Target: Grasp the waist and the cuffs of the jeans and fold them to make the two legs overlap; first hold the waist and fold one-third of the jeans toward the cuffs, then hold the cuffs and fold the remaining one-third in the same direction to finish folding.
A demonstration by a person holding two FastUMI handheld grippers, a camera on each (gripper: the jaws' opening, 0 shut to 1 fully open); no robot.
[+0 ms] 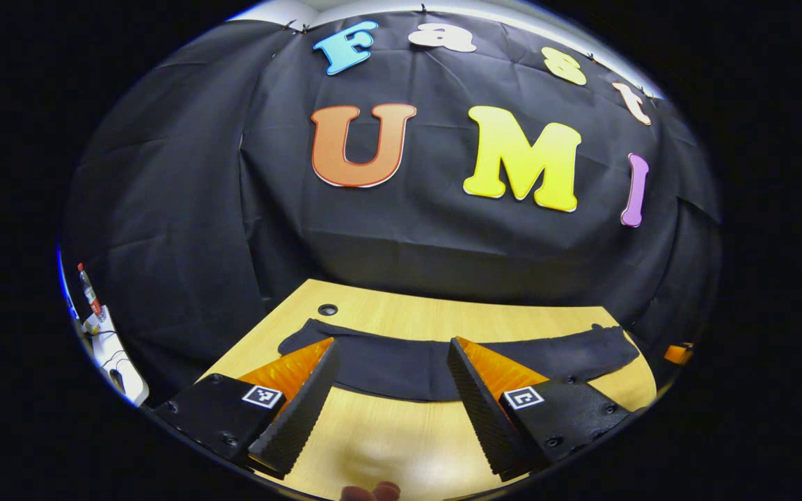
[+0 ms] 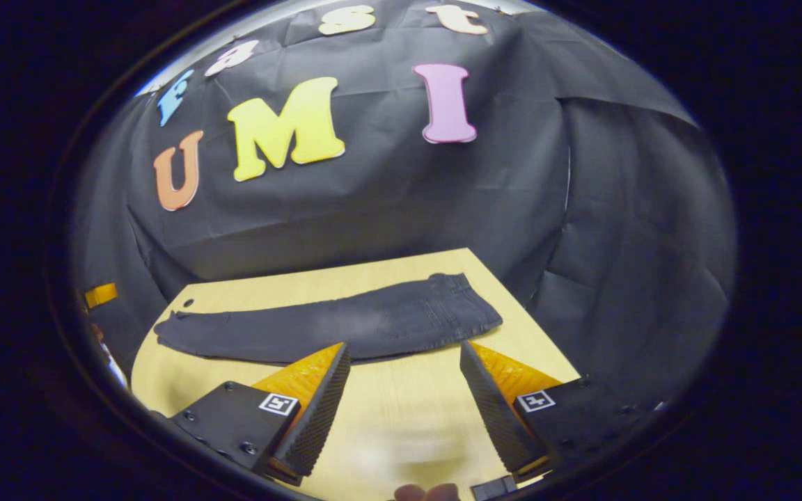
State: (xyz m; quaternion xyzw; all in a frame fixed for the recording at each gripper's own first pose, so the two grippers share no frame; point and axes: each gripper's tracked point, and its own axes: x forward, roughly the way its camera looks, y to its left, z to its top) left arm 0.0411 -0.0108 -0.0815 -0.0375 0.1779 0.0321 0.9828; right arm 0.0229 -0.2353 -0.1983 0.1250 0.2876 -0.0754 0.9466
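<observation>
Left tongs [image 1: 392,348]: standing apart, gripping nothing, hovering above the bench [image 1: 387,431]. Right tongs [image 2: 404,351]: likewise apart. Jeans [image 2: 331,323]: lying flat lengthwise across the bench; right gripper view showing waist [image 2: 460,303], left gripper view showing a grommet hole [image 1: 327,309].

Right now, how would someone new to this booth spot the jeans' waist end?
Start at the wooden table in front of the black cloth wall. The dark jeans lie flat across it. The waist is their wider end, toward the right in the right gripper view, unlike the narrow cuffs by the table's hole.
</observation>
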